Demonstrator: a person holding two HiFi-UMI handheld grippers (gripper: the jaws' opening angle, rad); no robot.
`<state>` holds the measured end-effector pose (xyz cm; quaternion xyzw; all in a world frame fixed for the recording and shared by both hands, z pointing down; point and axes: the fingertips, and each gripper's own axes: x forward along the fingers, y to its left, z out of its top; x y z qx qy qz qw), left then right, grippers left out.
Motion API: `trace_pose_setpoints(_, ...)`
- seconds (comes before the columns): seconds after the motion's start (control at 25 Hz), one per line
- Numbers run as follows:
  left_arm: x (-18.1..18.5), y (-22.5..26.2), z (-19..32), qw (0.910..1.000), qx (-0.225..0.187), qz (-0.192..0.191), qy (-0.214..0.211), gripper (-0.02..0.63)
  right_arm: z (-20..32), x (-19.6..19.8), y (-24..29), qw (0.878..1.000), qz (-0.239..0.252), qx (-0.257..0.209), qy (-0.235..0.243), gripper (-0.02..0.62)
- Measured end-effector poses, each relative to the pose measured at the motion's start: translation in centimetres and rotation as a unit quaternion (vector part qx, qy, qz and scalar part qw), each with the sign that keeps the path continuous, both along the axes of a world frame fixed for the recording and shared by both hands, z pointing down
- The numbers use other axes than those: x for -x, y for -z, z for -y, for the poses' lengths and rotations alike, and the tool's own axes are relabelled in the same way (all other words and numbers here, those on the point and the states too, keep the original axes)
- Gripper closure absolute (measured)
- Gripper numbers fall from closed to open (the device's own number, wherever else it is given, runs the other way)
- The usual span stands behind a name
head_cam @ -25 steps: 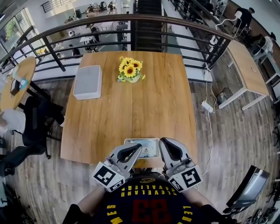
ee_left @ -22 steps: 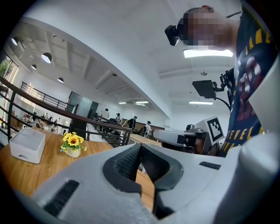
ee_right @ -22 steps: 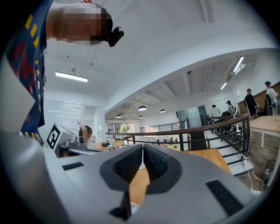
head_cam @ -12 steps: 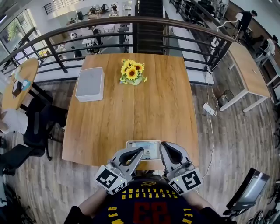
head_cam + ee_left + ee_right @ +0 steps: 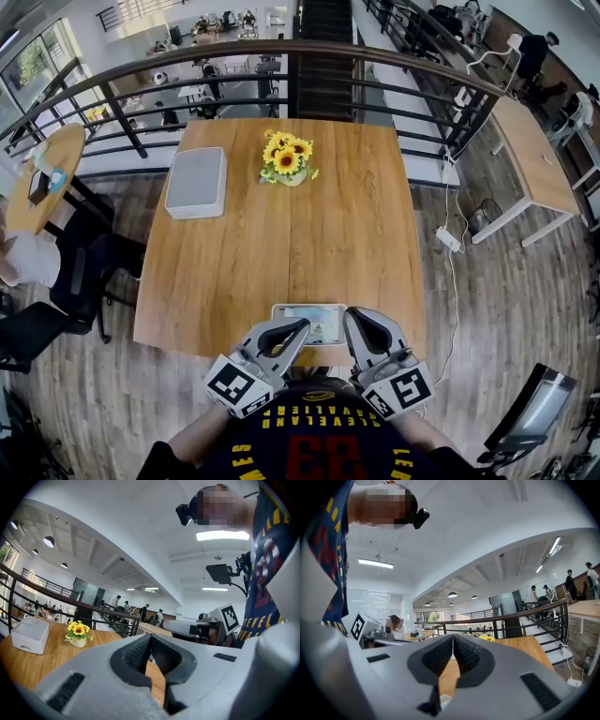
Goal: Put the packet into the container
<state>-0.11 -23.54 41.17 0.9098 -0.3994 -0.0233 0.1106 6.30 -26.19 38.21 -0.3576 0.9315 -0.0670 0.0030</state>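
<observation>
A flat pale packet [image 5: 311, 322] with a white border lies at the table's front edge. The white lidded container [image 5: 195, 181] stands far off at the table's back left, and shows too in the left gripper view as the container [image 5: 29, 634]. My left gripper [image 5: 300, 327] is shut and empty, its tip over the packet's left front corner. My right gripper [image 5: 350, 317] is shut and empty, just beside the packet's right edge. The jaws meet in both gripper views, left gripper [image 5: 151, 636] and right gripper [image 5: 453, 640]. Whether either tip touches the packet I cannot tell.
A small vase of sunflowers [image 5: 289, 157] stands at the back middle of the wooden table [image 5: 319, 234]. A dark railing [image 5: 281, 56] runs behind the table. A round side table [image 5: 42, 178] and chairs are at the left, a white desk [image 5: 530, 155] at the right.
Both grippers stay shut at the packet's near corners and have hardly moved. The head view has shifted a little, so the table sits slightly lower in the frame.
</observation>
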Motion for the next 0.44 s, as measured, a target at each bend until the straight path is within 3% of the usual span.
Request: trace_pose_setpoints(0.44,0.36,0.34,0.08,1.0,-0.002,0.003,-0.001,0.597,0.13,0.36,0.29,1.0,-0.001,0.002,0.003,0.58)
